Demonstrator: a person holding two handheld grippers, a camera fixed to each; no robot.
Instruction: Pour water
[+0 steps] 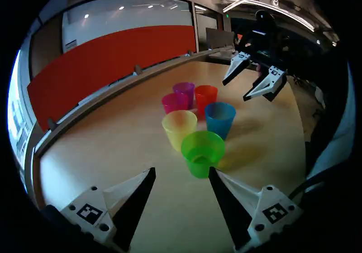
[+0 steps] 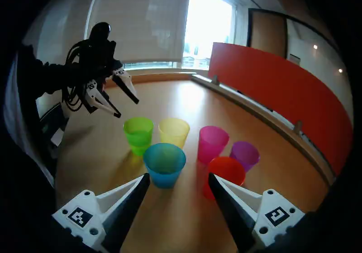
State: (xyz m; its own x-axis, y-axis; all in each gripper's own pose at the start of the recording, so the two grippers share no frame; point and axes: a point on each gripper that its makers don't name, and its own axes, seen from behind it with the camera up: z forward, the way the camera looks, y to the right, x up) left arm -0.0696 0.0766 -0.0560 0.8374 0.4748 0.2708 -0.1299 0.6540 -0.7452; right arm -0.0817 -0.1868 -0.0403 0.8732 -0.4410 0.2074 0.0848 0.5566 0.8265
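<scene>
Several plastic cups stand upright in a cluster on the wooden table (image 1: 113, 153). In the left gripper view the green cup (image 1: 202, 153) is nearest, just beyond my open left gripper (image 1: 182, 170). Behind it stand the yellow cup (image 1: 179, 127), blue cup (image 1: 220, 119), pink cup (image 1: 175, 102), purple cup (image 1: 183, 90) and red cup (image 1: 206, 97). My right gripper (image 1: 234, 91) hovers open above the far side. In the right gripper view my right gripper (image 2: 178, 176) is open, between the blue cup (image 2: 164, 164) and red cup (image 2: 225, 171). The left gripper (image 2: 128, 109) hangs open above the green cup (image 2: 138, 134).
A red wall panel (image 1: 108, 58) runs along the table's long edge, with a raised rail (image 1: 104, 94) in front of it. A bright window (image 2: 208, 26) lies past the table's end. A person's dark sleeve (image 2: 40, 78) holds the left gripper. Bare tabletop surrounds the cups.
</scene>
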